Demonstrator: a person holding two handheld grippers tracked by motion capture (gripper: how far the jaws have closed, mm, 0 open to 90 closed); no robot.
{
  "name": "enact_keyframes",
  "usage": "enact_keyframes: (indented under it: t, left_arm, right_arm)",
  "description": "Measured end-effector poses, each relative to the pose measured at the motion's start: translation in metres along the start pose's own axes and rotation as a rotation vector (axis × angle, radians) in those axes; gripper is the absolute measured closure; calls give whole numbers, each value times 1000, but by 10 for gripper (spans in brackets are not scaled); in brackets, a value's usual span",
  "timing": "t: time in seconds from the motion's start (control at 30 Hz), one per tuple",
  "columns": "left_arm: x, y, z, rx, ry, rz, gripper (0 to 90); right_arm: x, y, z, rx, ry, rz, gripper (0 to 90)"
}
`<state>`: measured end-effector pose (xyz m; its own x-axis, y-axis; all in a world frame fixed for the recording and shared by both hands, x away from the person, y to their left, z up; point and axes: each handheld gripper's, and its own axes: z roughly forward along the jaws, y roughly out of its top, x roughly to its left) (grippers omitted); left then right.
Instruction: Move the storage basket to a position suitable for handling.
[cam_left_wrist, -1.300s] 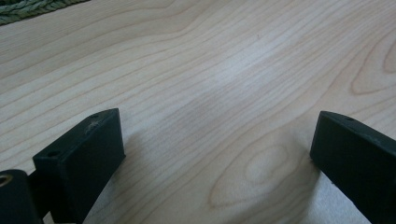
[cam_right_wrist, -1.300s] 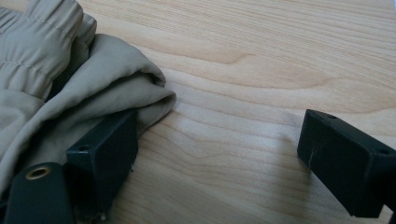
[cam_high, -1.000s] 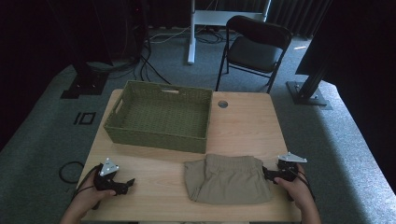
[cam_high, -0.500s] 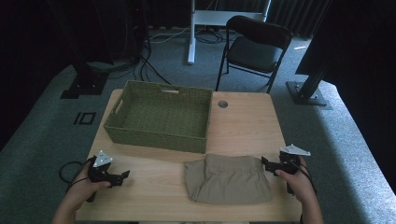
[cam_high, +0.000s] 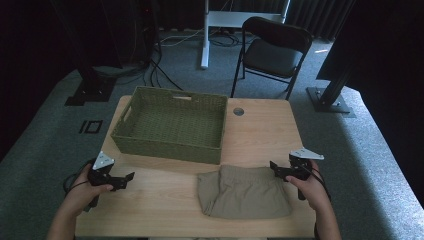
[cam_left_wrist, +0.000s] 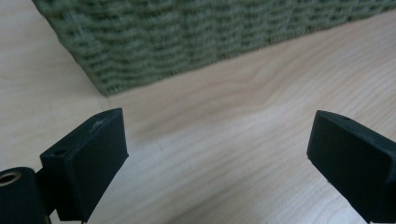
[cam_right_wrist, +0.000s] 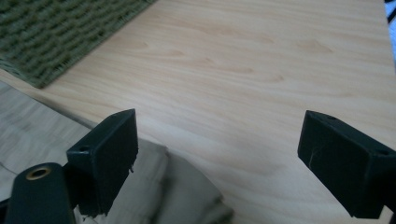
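- I see the table (cam_high: 150, 210) bearing the green woven basket (cam_high: 172, 125) at 12 o'clock.
- Folded khaki garment (cam_high: 242, 192) lies at 5 o'clock, just beside my right gripper (cam_high: 274, 167), jaws spread.
- My left gripper (cam_high: 127, 178) sits at 8 o'clock, jaws spread over bare wood.

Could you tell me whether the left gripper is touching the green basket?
Apart: in the left gripper view, bare table lies between the open left gripper and the basket.

No text, label, brand or number is legible on anything here, though the dim background may hide small print
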<state>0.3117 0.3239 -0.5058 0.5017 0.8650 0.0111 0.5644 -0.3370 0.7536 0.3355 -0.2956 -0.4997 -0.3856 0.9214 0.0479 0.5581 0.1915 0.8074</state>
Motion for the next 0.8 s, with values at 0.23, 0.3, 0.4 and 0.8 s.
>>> enact_keyframes:
  t: [0.23, 0.3, 0.4, 0.8]
  left_arm:
    - [11, 14, -5, -39, 2, -21, 58]
    - [14, 18, -6, -51, 7, -26, 58]
    - [18, 24, -7, -65, 16, -32, 58]
    - [35, 41, -4, -94, 22, -86, 58]
  right_arm:
    - [14, 16, 5, -18, 32, -25, 119]
    - [19, 21, 6, -26, 40, -31, 120]
    - [26, 29, 8, -33, 54, -44, 120]
    - [53, 55, 19, -61, 110, -83, 129]
